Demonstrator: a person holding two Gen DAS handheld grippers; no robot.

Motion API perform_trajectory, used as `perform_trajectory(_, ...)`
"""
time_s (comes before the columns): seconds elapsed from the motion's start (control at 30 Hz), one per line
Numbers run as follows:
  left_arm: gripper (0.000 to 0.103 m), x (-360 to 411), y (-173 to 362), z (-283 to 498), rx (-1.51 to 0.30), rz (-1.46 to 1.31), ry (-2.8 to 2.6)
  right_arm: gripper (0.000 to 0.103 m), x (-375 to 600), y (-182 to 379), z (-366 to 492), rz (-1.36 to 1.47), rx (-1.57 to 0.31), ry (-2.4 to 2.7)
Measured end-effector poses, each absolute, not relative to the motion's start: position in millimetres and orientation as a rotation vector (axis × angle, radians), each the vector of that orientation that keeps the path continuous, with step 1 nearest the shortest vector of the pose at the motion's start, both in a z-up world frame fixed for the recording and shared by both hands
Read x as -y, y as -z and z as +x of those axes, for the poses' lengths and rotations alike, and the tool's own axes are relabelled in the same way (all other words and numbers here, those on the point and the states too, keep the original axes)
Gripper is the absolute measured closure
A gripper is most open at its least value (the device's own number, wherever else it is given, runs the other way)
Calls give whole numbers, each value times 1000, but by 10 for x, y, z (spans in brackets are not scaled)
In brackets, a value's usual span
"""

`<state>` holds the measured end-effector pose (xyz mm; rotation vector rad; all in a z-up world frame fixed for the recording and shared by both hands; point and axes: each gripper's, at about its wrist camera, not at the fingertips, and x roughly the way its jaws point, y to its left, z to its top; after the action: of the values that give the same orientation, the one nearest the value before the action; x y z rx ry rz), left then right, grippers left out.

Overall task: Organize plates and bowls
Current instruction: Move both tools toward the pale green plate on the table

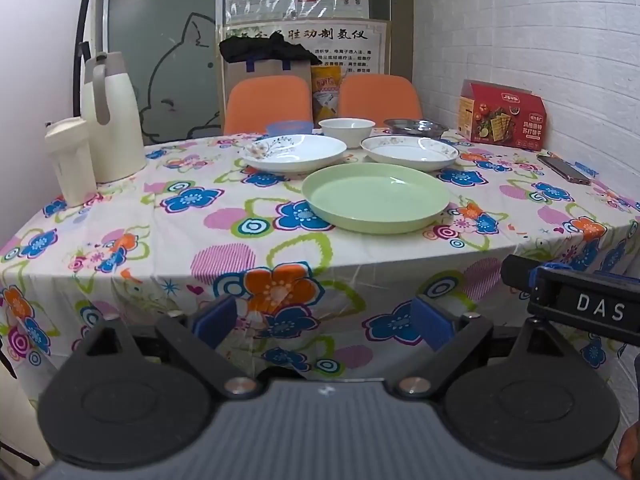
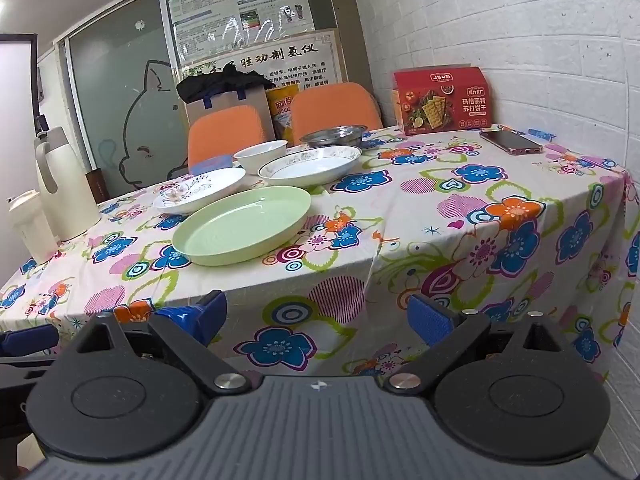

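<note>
Both your left gripper (image 1: 324,320) and right gripper (image 2: 316,318) hang released off the bench; the green plate (image 1: 376,198) is shallow-rimmed and may slip from the jaws if pinched shallowly.

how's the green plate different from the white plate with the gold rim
The green plate is plain pale green with no pattern; the gold-rimmed plate is white with a floral band round its edge. The green plate sits nearer the table's front edge; the gold-rimmed plate lies farther back, just in front of the metal bowl. The green plate also looks wider, though it is closer to the camera. Both are shallow, round, upright and empty.
</note>
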<state>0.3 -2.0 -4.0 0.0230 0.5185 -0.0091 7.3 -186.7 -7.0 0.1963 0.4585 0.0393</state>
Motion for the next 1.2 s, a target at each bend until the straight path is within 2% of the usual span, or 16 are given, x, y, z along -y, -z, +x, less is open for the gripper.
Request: perform_trajectory(1.2, 11, 34, 48, -31, -472, 95, -85, 18, 1879, 92, 92, 209, -472, -34)
